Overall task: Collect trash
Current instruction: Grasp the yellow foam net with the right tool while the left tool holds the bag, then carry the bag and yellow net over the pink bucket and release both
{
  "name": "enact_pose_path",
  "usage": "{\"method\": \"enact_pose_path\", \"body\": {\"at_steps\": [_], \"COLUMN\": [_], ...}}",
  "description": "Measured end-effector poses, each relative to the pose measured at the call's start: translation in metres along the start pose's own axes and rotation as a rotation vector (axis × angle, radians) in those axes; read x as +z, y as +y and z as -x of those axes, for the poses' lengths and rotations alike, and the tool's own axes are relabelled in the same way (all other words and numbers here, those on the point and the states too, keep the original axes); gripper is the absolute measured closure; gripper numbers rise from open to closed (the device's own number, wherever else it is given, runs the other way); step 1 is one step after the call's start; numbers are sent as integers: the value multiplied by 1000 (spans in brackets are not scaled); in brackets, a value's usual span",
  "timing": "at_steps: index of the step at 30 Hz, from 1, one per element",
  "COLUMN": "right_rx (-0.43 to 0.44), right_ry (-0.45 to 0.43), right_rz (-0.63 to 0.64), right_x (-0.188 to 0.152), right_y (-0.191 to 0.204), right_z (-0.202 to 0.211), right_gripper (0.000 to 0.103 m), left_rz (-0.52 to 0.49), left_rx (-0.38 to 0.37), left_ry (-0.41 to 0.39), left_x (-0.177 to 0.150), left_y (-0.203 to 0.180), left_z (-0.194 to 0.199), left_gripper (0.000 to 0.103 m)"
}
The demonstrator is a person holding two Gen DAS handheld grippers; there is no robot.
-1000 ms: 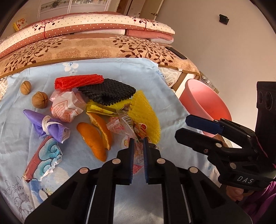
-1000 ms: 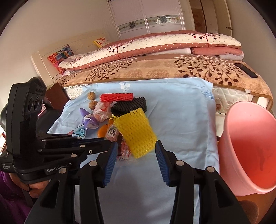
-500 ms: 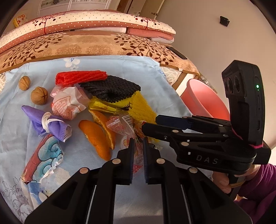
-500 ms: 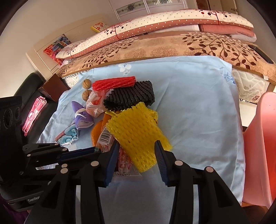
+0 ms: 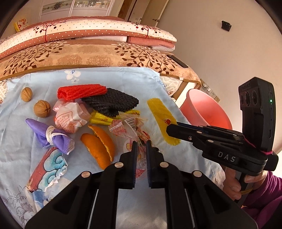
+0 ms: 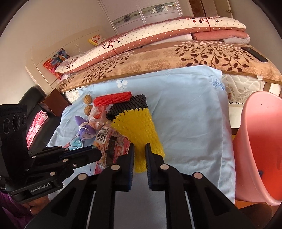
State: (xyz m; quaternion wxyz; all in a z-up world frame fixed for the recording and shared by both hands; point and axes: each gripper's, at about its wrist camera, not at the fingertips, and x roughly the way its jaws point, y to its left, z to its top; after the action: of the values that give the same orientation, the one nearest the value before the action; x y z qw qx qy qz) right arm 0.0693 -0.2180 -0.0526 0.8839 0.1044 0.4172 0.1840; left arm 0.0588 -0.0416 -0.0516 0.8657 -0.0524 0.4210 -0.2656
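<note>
My right gripper [image 6: 139,155] is closing on the yellow foam net's [image 6: 139,130] near end; it runs lengthwise away, pink bin [image 6: 260,141] to its right. My left gripper [image 5: 141,155] pinches a clear wrapper [image 5: 139,135]

A home bedroom: bed [image 6: 176,58] with folded quilts [image 6: 158,33], wardrobe [image 6: 146,12].
</note>
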Motion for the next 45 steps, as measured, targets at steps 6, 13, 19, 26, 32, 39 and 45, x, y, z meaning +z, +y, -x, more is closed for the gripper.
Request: {"method": "enact_pose_path", "body": {"at_steps": [6,13,19,26,32,39,45], "right_rx": [-53,-133,-186,-246,-302,-345,-367], "right_ry": [-83,-167,-221,-259,-278,-282,-288], "right_rz": [-18,-36,-68,-141,-205,-265,-296], "right_x": [3,3,1,-4,-11,-20,-25], "right_y": [-10,-22,-37,-69,-97,-121,-135], "right_z": [28,54,71,91,103,110,115], "right_gripper": [91,91,91,91,91,91,91], "left_rz": [-3,-27,-54,-99,-134,-162,-191], "left_rx": [-6,-20,-49,-84,-106,-112,-115], "left_ry": [-42,-85,-109,-117,-115,-91,-73], "left_x": [13,29,44,57,65,67,66], "left_y": [-11,-34,-56,-90,-118,-139,-154], "left_z": [7,8,4,-10,-28,-48,-61], "left_gripper": [94,94,94,94,94,94,94]}}
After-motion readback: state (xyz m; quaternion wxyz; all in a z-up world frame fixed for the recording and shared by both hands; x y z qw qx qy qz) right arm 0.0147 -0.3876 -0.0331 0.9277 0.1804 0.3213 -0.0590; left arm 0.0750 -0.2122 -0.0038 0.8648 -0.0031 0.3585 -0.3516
